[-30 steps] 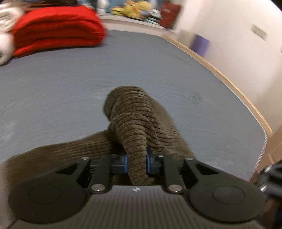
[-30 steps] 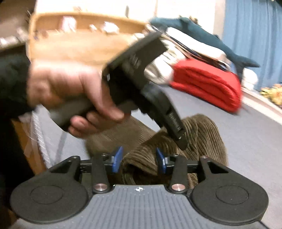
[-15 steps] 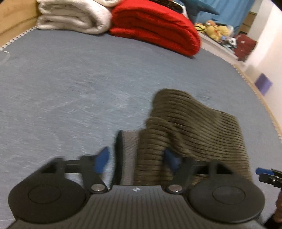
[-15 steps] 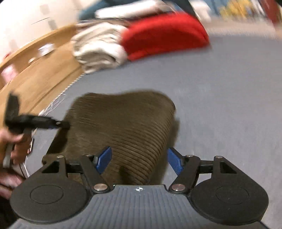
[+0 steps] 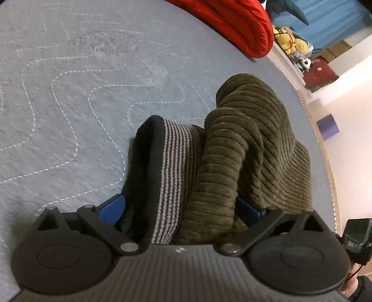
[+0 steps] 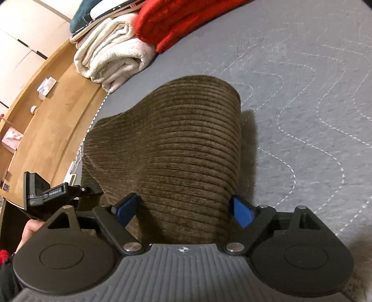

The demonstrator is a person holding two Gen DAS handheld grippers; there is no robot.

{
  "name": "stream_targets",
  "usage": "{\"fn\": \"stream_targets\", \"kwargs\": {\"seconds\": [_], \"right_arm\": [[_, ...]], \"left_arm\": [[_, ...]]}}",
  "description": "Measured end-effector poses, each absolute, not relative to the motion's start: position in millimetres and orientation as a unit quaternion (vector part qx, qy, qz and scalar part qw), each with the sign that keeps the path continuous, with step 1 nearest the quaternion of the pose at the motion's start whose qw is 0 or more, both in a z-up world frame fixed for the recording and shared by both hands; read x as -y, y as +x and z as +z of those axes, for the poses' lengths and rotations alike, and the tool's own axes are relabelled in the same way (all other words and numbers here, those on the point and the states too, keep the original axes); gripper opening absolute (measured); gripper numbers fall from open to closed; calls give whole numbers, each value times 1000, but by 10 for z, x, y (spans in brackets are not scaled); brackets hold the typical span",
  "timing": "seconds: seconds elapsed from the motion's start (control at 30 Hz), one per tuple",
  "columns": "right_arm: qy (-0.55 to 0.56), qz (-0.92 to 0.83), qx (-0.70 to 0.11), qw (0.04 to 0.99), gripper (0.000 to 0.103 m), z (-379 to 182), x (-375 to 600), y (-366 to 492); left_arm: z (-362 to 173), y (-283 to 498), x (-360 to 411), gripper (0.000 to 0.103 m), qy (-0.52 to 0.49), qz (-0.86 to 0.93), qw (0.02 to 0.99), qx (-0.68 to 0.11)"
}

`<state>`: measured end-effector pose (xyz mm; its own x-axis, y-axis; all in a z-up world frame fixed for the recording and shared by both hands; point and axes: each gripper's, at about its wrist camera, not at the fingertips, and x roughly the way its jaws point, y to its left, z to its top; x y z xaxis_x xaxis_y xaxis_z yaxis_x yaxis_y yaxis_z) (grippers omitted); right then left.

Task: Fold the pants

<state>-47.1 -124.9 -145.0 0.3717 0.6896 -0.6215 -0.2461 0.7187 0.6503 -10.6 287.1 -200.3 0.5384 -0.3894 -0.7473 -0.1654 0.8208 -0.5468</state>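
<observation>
The pants (image 5: 251,148), thick olive corduroy, are lying bunched on the bed (image 5: 69,97), near its edge on the left claw's side, folded over so the striped lining and black waistband (image 5: 153,148) are showing. Both claws are opening at this moment: the left claw (image 5: 181,209) is standing wide with the waistband and a roll of corduroy sitting loosely between its blue pads (image 5: 111,208), and the right claw (image 6: 186,210) is likewise spreading with a broad hump of cloth between its pads (image 6: 241,213), neither pinching the fabric as far as can be seen. The cloth is looking soft, limp and fairly heavy for its bulk; it is likely to sag and slide off itself rather than hold a crease, though the ribbed surface should be giving the pads good bite. Best holds are probably the firmer waistband and the doubled fold edges, taken through all layers so the lining is not peeling away. Open room is lying across the quilted bed toward its middle, where stitching lines are running clear. The bed's trimmed edge (image 5: 325,148) is close beside the pants in the left view, and in the right view a wooden ledge (image 6: 46,120) is bordering the other side. The red blanket (image 6: 181,21) and white blanket (image 6: 111,55) are stacked well apart at the far end.
</observation>
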Motion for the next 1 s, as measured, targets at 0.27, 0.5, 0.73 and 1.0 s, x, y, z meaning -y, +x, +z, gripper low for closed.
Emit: {"fn": "stream_targets", "kwargs": {"seconds": [0.27, 0.5, 0.73, 1.0], "right_arm": [[210, 308, -458, 807, 46, -1402, 1109, -478], [217, 309, -368, 849, 34, -815, 1439, -597], [203, 248, -284, 904, 33, -334, 2465, -657], [180, 142, -338, 913, 37, -678, 3542, -282]], "left_arm": [[-1763, -162, -2567, 64, -221, -60, 858, -459], [-1317, -67, -2048, 46, -215, -104, 878, -414], [-1015, 312, -955, 46, -219, -178, 887, -365], [-1480, 666, 118, 55, -152, -182, 863, -447]]}}
